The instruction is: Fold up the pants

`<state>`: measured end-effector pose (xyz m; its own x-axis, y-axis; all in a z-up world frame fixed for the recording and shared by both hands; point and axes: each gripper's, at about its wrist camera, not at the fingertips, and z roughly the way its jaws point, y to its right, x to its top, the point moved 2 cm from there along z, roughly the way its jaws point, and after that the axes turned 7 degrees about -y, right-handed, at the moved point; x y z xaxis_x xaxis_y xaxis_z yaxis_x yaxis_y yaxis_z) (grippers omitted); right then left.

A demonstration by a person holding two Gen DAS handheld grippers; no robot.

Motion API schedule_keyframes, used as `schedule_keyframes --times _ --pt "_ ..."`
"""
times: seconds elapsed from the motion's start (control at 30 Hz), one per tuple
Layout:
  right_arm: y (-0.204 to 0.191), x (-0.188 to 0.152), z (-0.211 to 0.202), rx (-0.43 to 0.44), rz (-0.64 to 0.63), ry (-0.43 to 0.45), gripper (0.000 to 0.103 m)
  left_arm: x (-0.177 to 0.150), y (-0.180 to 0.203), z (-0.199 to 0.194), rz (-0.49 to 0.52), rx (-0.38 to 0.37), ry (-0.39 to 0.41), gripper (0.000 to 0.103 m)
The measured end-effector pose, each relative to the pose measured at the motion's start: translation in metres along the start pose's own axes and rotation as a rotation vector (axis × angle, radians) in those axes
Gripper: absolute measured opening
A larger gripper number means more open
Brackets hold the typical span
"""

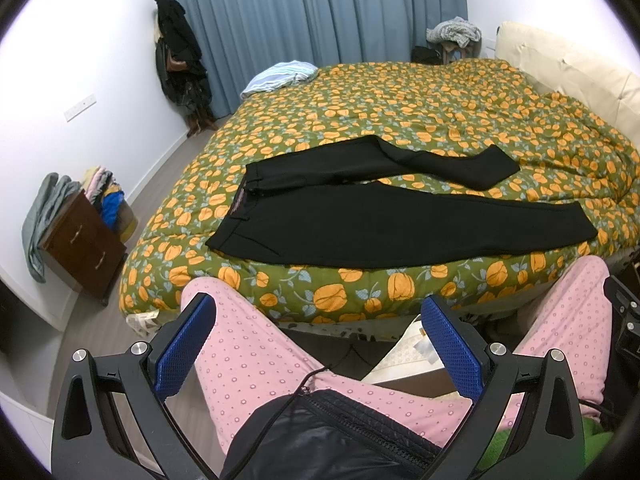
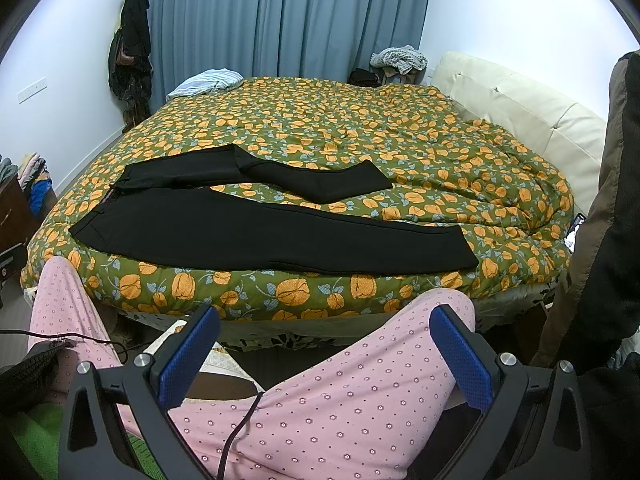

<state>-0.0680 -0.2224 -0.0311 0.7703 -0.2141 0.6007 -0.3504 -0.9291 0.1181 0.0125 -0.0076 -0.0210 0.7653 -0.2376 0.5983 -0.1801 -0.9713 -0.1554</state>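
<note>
Both claws (image 1: 316, 312) (image 2: 326, 322) gape empty, well short of black pants (image 1: 384, 224) (image 2: 256, 232) ahead.

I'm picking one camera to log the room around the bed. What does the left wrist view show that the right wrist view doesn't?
Only the left wrist view shows the dark wooden drawer chest whole, with grey cloth draped beside it. Only the right wrist view shows a dark coat at its right edge and a phone on the bed's edge. Both show the black pants spread flat on the floral quilt, blue curtains, and open, empty grippers, left gripper and right gripper.
</note>
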Motion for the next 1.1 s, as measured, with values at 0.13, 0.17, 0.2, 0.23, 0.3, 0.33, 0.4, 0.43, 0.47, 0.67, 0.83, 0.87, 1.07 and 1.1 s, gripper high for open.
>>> schedule_keyframes --times 0.13,0.17,0.2,0.23,0.3,0.33,0.4,0.43,0.47,0.67,0.83,0.87,1.07,1.1 --pt "0.0000 0.0001 0.0000 0.000 0.000 0.000 0.103 0.0003 0.0003 -0.0001 0.000 0.000 0.000 0.102" --pt "-0.0005 0.0001 0.0002 0.001 0.000 0.000 0.103 0.0003 0.0003 -0.0001 0.000 0.000 0.000 0.102" --pt "0.0001 0.0000 0.0001 0.001 0.000 0.000 0.103 0.0003 0.0003 0.0000 0.001 0.000 0.000 0.102" --pt "-0.0003 -0.0001 0.0001 0.001 0.000 -0.001 0.103 0.0003 0.0003 -0.0001 0.000 0.000 0.000 0.102" --pt "0.0000 -0.0001 0.0001 0.001 0.000 0.000 0.103 0.0003 0.0002 0.0000 0.000 0.000 0.000 0.102" --pt "-0.0001 0.0000 0.0002 0.001 0.001 0.000 0.103 0.0003 0.0003 0.0000 0.000 0.000 0.000 0.102" --pt "-0.0002 -0.0001 0.0002 0.000 0.000 0.000 0.103 0.0003 0.0002 -0.0001 0.001 0.000 0.000 0.102" --pt "-0.0004 -0.0001 0.0002 0.000 0.000 0.000 0.103 0.0004 0.0001 -0.0001 0.000 0.000 0.000 0.102" --pt "-0.0002 -0.0001 0.0002 0.000 0.000 0.000 0.103 0.0002 -0.0002 0.0000 0.000 0.000 0.000 0.102" --pt "-0.0009 0.0000 0.0003 0.001 0.001 -0.001 0.103 0.0007 0.0000 -0.0001 0.001 -0.001 -0.001 0.102" --pt "-0.0017 -0.0005 0.0010 0.001 -0.002 -0.002 0.103 0.0006 -0.0001 -0.0001 0.000 0.000 -0.001 0.102" --pt "-0.0018 -0.0005 0.0009 0.001 -0.002 -0.001 0.103 0.0007 0.0000 -0.0001 0.000 0.000 -0.001 0.102" --pt "-0.0048 -0.0010 0.0020 -0.001 -0.002 0.000 0.103 0.0008 -0.0003 0.0000 0.001 -0.001 -0.001 0.102" --pt "-0.0042 -0.0008 0.0018 -0.001 -0.002 0.000 0.103 0.0008 -0.0004 0.0001 0.001 -0.001 -0.001 0.102"
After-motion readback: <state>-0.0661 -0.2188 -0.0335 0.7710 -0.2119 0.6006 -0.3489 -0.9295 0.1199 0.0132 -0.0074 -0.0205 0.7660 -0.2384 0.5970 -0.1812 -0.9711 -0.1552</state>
